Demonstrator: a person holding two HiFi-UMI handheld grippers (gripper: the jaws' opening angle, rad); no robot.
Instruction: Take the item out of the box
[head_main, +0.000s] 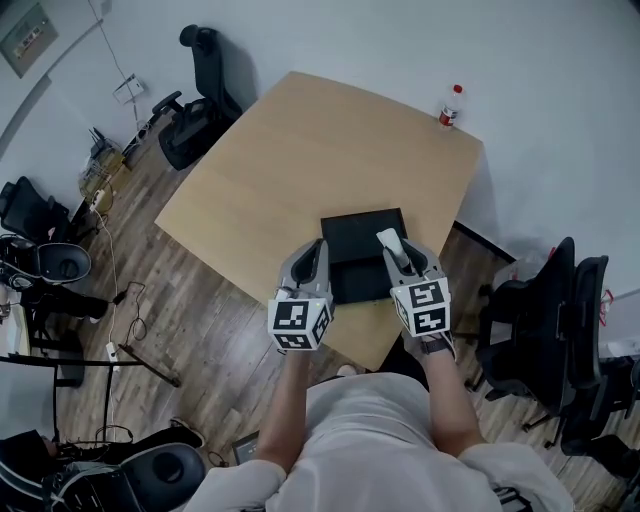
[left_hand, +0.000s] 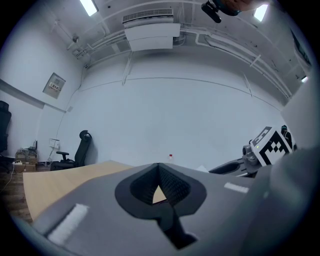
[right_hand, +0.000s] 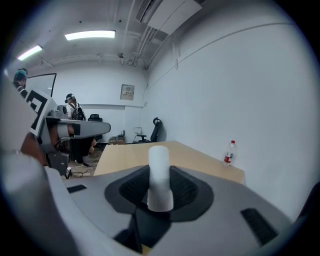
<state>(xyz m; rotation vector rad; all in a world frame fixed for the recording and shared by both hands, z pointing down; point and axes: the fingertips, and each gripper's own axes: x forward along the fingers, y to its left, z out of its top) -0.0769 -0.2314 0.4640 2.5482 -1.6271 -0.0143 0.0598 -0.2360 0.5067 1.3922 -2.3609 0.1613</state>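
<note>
You're holding both grippers low over the near edge of the wooden table (head_main: 300, 150), and the black box (head_main: 355, 240) is lying right there between them, just in front of you. Your right gripper (head_main: 397, 250) is pinching the white cylinder (head_main: 390, 243): in the right gripper view its jaws are pressing on the lower part of that item from both sides, and the rounded top is poking up well past the pads. From the head view the cylinder is showing over the box's right-hand edge, tilted back towards you; how high it is hanging above the box I can't tell. Your left gripper (head_main: 315, 252) is hovering at the box's left edge, and in the left gripper view its jaws are meeting at the tips with nothing between them, only a small gap behind the tips showing a sliver of tabletop. Out at the far right corner of the table a water bottle (head_main: 451, 105) with a red label is standing upright, well apart from the box. A black office chair (head_main: 195, 90) is sitting beyond the table's far left corner.
</note>
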